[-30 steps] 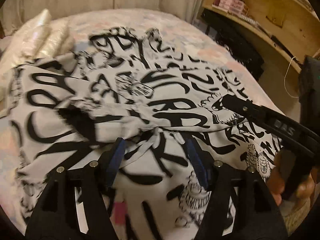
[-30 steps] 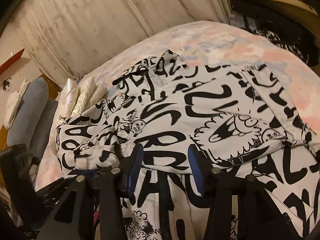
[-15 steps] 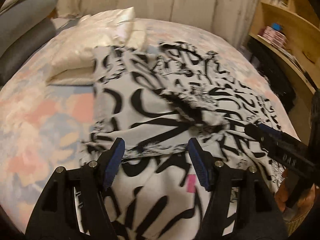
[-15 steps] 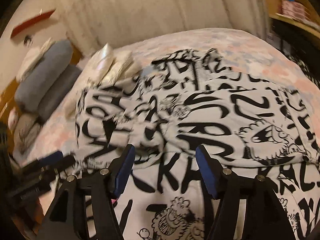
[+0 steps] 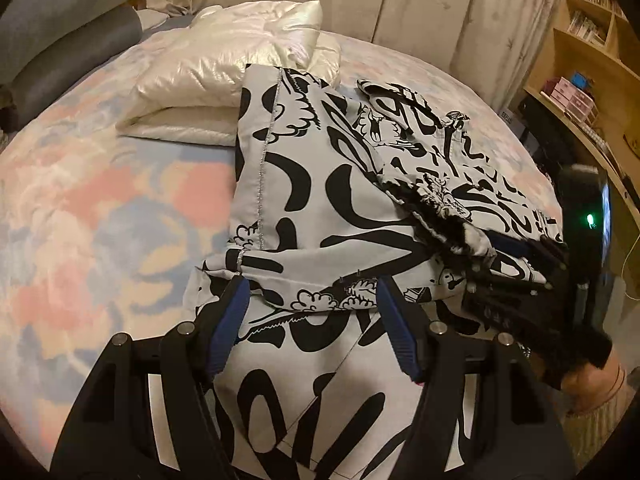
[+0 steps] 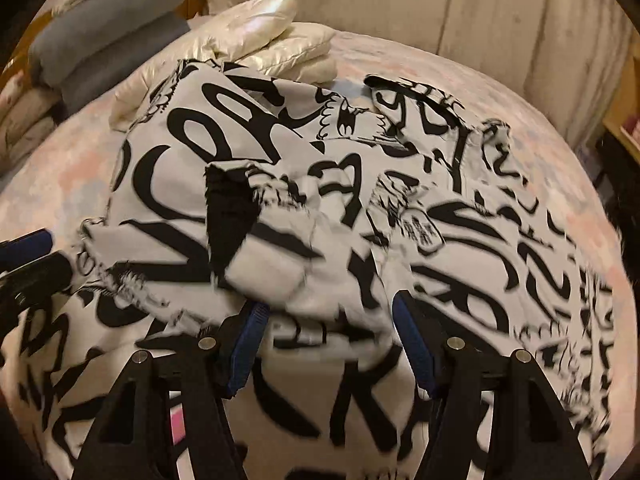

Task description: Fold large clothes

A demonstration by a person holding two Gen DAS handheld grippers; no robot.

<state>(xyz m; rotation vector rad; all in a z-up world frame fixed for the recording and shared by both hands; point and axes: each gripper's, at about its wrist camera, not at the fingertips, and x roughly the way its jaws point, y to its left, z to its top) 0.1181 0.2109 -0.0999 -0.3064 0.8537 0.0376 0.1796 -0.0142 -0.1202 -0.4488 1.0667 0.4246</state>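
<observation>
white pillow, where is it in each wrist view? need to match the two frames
Left wrist: the pillow lies upper centre-left on the bed, its right end tucked under the garment's far left edge.
Right wrist: the pillow is top centre-left, poking out behind the garment.
Shared landmark: the curtain behind the bed, across the top of both views.

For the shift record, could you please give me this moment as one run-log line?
stage: mid-fold | graffiti-print garment: on bed, left part folded over | left gripper: open | right gripper: open | cream puffer jacket: behind
</observation>
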